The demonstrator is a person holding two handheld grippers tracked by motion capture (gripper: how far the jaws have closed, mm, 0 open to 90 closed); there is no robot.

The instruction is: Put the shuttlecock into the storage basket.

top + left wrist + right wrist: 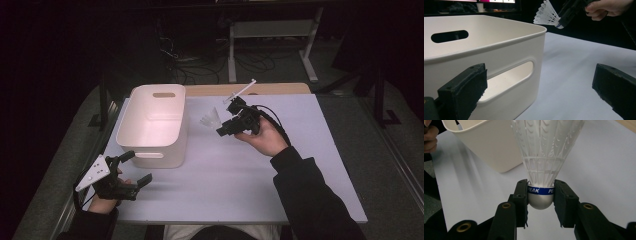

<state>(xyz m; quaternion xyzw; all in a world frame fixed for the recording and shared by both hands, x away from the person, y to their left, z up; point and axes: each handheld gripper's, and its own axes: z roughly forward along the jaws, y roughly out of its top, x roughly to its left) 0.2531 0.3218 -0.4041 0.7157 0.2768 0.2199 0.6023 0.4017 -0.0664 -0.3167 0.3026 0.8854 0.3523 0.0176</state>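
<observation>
A white plastic shuttlecock [544, 157] with a silver cork and a blue band is clamped by its cork between the pads of my right gripper [541, 195]. In the high view that right gripper [222, 127] hangs above the table's middle, just right of the white bin [155, 125], with the shuttlecock [211, 119] pointing toward the bin. The left gripper view shows the shuttlecock [547, 15] in the air beyond the bin's corner. My left gripper [135, 170] rests open at the front left, next to the bin's near wall [506, 55], with nothing between its jaws.
The bin's inside looks bare and has slot handles [449, 36]. The pale table [300, 165] spreads to the right and front. A wooden strip [280, 88] runs along its far edge. Cables and a white frame [270, 35] lie on the dark floor beyond.
</observation>
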